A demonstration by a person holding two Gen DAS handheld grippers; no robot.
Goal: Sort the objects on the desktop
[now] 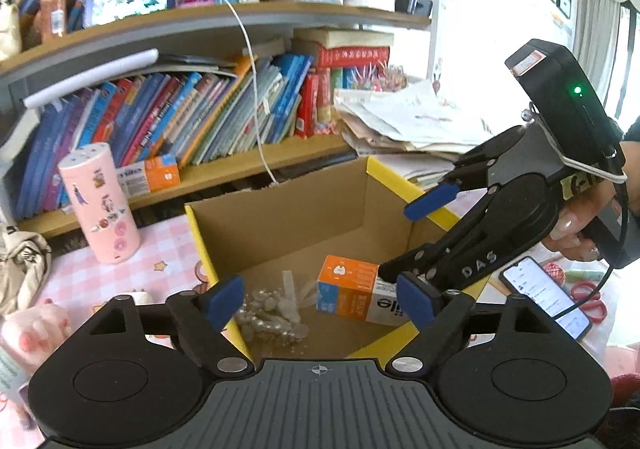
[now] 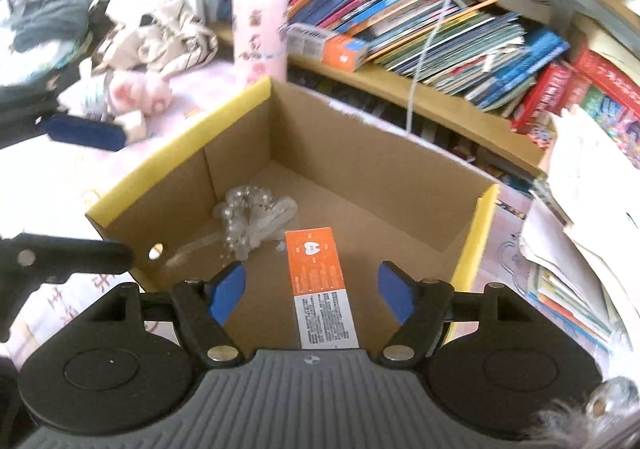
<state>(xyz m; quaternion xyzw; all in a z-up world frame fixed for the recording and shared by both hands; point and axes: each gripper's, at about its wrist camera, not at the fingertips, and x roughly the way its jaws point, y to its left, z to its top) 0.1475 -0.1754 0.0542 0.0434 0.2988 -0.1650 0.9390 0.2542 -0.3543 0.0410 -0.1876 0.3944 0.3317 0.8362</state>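
An open cardboard box with yellow rims (image 1: 394, 177) (image 2: 176, 157) stands on the pink checked desk. Inside lie an orange and white carton (image 1: 352, 291) (image 2: 320, 289) and a clear beaded bag (image 1: 272, 319) (image 2: 248, 217). My left gripper (image 1: 322, 299) is open and empty over the box's near edge. My right gripper (image 2: 312, 293) is open above the carton, which lies on the box floor between its fingers. In the left wrist view the right gripper (image 1: 416, 241) reaches into the box from the right.
A pink sticker-covered cylinder (image 1: 100, 205) (image 2: 260, 37) stands left of the box. A second orange carton (image 1: 150, 175) (image 2: 328, 43) lies on the bookshelf. A phone (image 1: 546, 295) and red scissors (image 1: 590, 299) lie right. A plush toy (image 1: 36, 325) and paper stacks (image 2: 580, 209) flank the box.
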